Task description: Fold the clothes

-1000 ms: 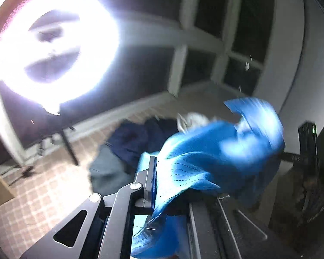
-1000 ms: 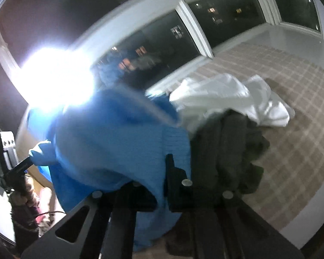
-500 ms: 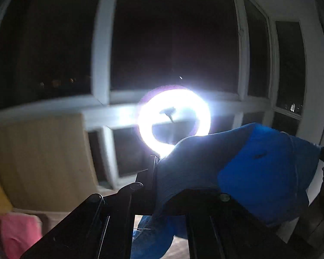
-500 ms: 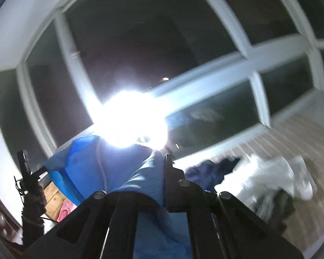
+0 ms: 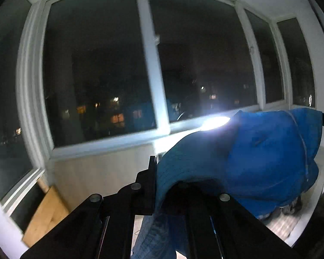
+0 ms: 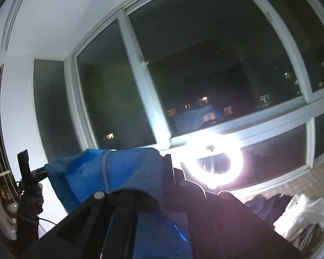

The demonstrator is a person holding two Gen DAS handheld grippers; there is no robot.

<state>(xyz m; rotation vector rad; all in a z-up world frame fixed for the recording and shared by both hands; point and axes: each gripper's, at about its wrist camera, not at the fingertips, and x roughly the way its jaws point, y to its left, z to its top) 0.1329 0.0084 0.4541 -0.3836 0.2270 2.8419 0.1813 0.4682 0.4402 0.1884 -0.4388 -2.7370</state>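
A blue garment [image 5: 259, 157] hangs in the air, stretched between both grippers in front of the dark windows. My left gripper [image 5: 162, 172] is shut on one edge of it; the cloth drapes over the right finger and hides it. In the right wrist view the same blue garment [image 6: 118, 177] runs to the left, and my right gripper [image 6: 164, 172] is shut on its other edge. The other hand-held gripper [image 6: 24, 168] shows at the far left of that view.
A bright ring light [image 6: 213, 161] glares just past the right gripper. A pile of white [image 6: 306, 215] and dark clothes [image 6: 267, 207] lies on the checked surface at lower right. A wooden board [image 5: 45, 213] leans below the window at lower left.
Both grippers have lifted the blue garment up from the clothes pile and tilted toward the windows. The garment is now spread wider between them.
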